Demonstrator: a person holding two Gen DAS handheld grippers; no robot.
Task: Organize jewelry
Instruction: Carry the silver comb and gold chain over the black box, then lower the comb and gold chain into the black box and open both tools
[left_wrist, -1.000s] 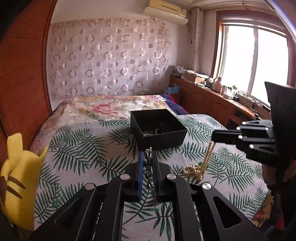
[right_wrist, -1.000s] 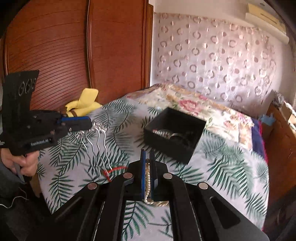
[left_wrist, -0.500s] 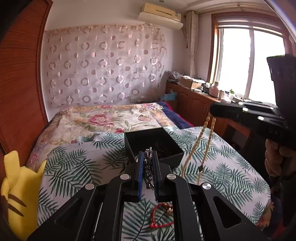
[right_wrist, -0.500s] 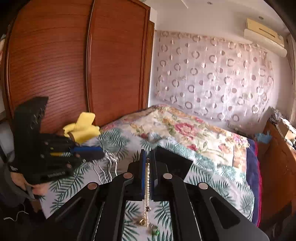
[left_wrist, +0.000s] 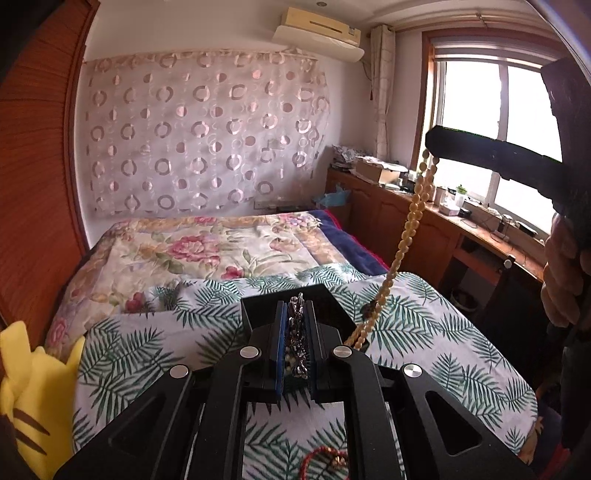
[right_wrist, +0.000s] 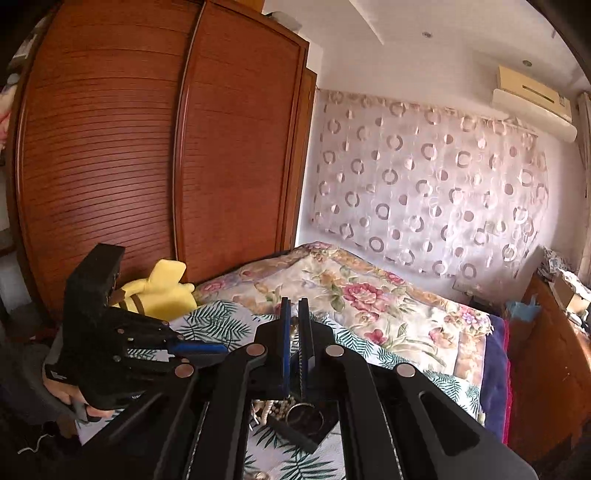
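My left gripper (left_wrist: 296, 314) is shut on a silver chain necklace (left_wrist: 297, 343), held above the near side of the black jewelry box (left_wrist: 332, 301) on the bed. My right gripper (right_wrist: 294, 306) is shut on a cream bead necklace (left_wrist: 406, 229). In the left wrist view it hangs from the raised right gripper (left_wrist: 430, 142) down to the box's right corner. In the right wrist view the box (right_wrist: 306, 424) lies under the gripper with beads (right_wrist: 277, 408) and a ring inside. A red bead bracelet (left_wrist: 325, 461) lies on the bedspread under my left gripper.
A yellow plush toy (left_wrist: 26, 398) sits at the bed's left edge by the wooden wardrobe (right_wrist: 147, 166). A wooden cabinet (left_wrist: 424, 229) with clutter runs under the window on the right. The leaf-print bedspread (left_wrist: 147, 350) covers the near bed.
Both grippers have risen higher. The bead necklace now hangs stretched with its lower end at the box. The box sits closer under both grippers.
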